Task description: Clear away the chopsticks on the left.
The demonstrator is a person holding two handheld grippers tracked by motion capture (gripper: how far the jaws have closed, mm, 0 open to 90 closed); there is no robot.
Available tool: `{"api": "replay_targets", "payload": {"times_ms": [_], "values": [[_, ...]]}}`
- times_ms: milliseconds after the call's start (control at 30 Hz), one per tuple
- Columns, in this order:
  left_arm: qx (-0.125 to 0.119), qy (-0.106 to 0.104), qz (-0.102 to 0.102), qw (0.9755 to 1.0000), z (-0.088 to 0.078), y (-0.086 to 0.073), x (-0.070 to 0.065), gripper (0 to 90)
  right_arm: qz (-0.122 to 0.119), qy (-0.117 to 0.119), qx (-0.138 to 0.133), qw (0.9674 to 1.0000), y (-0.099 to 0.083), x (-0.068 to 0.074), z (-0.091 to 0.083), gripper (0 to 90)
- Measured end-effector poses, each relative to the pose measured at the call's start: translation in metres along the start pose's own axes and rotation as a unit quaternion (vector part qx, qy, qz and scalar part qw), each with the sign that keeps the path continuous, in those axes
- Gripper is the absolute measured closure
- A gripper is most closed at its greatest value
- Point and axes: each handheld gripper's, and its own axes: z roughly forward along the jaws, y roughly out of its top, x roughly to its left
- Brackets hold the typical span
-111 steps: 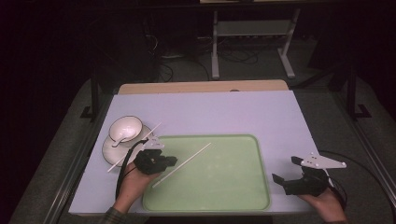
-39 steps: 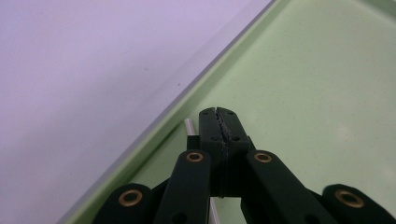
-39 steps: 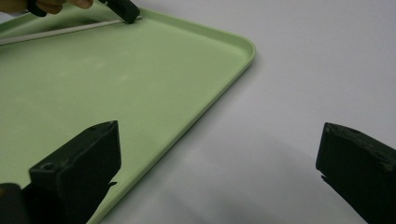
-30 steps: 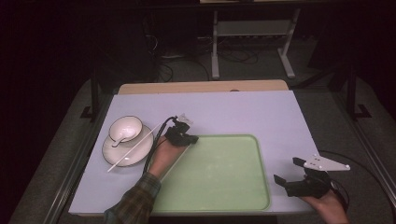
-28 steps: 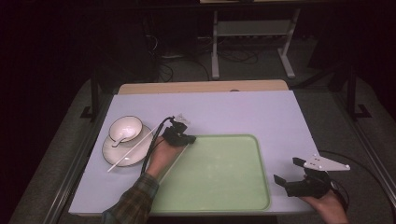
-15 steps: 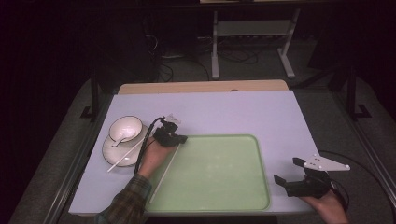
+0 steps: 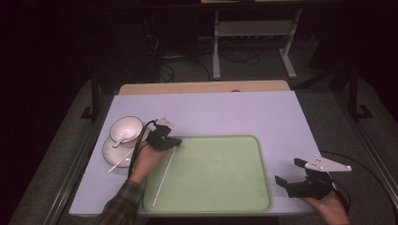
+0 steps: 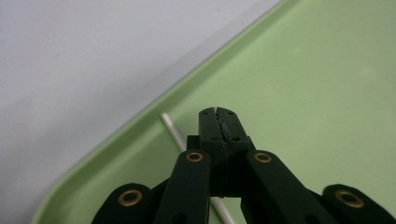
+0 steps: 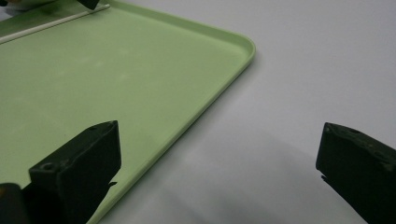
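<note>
My left gripper (image 7: 176, 140) (image 8: 218, 112) is shut, jaws pressed together with nothing between them, over the far left corner of the green tray (image 7: 216, 173) (image 8: 303, 70). A white chopstick (image 7: 163, 178) (image 8: 170, 126) lies on the tray along its left side; its far end passes under the shut jaws. My right gripper (image 7: 290, 172) (image 9: 219, 163) stands open and holds nothing, off the tray's near right corner above the table (image 7: 211, 112). The right gripper view shows the tray's corner (image 9: 247, 46) and the chopstick (image 9: 56, 21) far off.
Left of the tray stands a white bowl (image 7: 126, 129) with a spoon (image 7: 123, 139) on a white plate (image 7: 112, 151). A second chopstick (image 7: 119, 162) leans off the plate toward the table's front. Bare lilac table lies beyond and right of the tray.
My left gripper has slid left along the tray's far edge toward the bowl, still shut. The chopstick now lies lengthwise by the tray's left rim. The right gripper has not moved.
</note>
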Motion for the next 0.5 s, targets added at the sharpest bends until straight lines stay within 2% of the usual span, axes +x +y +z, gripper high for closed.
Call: {"api": "replay_targets", "payload": {"times_ms": [167,267,500], "values": [[0.000,-0.008,0.007,0.9999,-0.010,-0.007,-0.009,89.7,0.000,0.000,0.000,1.0000,0.000,0.000,0.000,0.0],[-0.003,-0.012,0.014,0.9998,-0.019,-0.018,-0.018,89.7,0.000,0.000,0.000,1.0000,0.000,0.000,0.000,0.0],[-0.004,-0.012,0.015,0.9998,-0.031,-0.036,-0.028,89.7,0.000,0.000,-0.001,1.0000,0.000,0.001,-0.001,0.0]]}}
